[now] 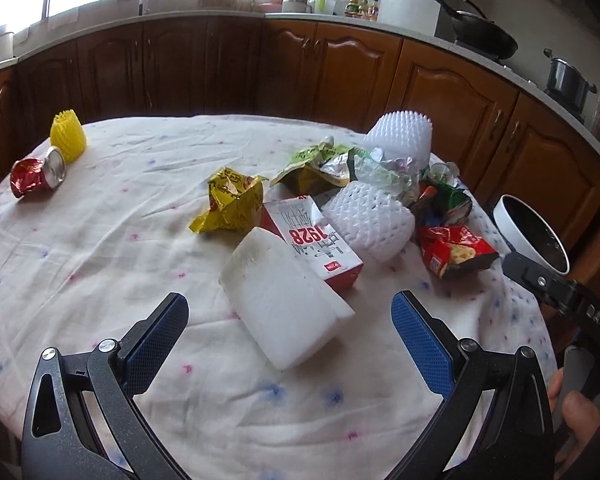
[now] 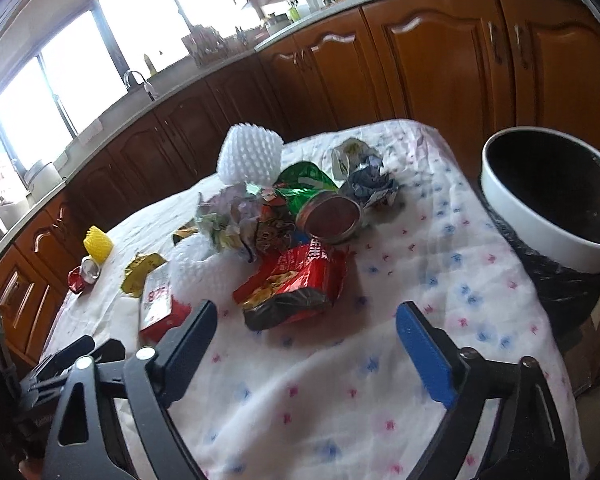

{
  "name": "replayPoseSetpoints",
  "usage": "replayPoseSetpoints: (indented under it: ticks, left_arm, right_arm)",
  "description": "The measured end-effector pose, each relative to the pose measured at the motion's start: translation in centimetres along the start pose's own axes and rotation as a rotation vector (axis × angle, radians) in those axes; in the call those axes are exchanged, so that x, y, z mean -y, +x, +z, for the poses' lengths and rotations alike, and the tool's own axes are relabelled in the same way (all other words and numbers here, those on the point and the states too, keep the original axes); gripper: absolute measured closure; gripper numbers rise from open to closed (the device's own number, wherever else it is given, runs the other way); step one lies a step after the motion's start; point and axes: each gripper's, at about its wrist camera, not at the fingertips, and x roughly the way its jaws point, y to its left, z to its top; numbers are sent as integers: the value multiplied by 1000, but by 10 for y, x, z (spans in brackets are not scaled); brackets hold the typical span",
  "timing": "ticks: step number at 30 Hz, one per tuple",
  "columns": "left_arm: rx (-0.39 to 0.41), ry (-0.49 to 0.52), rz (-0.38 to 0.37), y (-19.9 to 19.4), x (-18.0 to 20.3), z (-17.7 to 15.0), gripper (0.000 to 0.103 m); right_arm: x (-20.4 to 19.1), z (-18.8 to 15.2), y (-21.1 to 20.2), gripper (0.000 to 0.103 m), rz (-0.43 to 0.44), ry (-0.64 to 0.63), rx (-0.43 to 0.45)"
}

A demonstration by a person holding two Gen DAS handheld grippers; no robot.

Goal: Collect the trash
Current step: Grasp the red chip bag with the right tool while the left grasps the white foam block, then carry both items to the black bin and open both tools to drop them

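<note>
free: bare cloth (image 1: 100, 264) left of foam block (image 1: 284, 300) | blocked: box (image 1: 320, 240), wrappers piled behind it | bin (image 2: 548, 204) off table edge, right

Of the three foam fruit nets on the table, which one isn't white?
The yellow foam net, standing alone at the table's far left beside the crushed red can. The two white nets sit in the main trash pile.

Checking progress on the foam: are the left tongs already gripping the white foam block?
No: the left tongs stand open, the white foam block lying untouched between them.
</note>
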Motion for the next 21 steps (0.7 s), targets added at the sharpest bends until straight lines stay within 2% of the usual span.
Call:
replayPoseSetpoints:
  ticks: [3, 4, 5, 6, 8, 12, 17, 19, 21]
  left_arm:
    - [-19, 10, 8, 10, 0, 1, 3]
    - [-30, 8, 8, 14, -2, 2, 8]
    - [-40, 5, 7, 17, -3, 2, 13]
    - [-53, 1, 3, 21, -5, 2, 16]
    - [-83, -8, -13, 28, -9, 1, 33]
    - [-79, 5, -40, 25, -9, -2, 43]
    - [-60, 22, -53, 9, -7, -4, 64]
    - [-50, 19, -80, 0, -5, -3, 69]
    - [-31, 28, -97, -8, 2, 0, 70]
  right_arm:
    - [4, 4, 16, 29, 6, 25, -37]
    - [6, 5, 21, 31, 4, 28, -48]
    - [7, 7, 26, 41, 1, 30, -58]
    - [9, 7, 31, 59, 5, 34, -73]
    - [12, 6, 37, 80, 25, 47, -95]
    - [11, 3, 29, 88, 46, 32, -72]
    - [9, 0, 8, 90, 73, 22, -42]
    - [13, 0, -1, 90, 79, 29, -29]
    - [15, 0, -7, 90, 81, 35, -18]
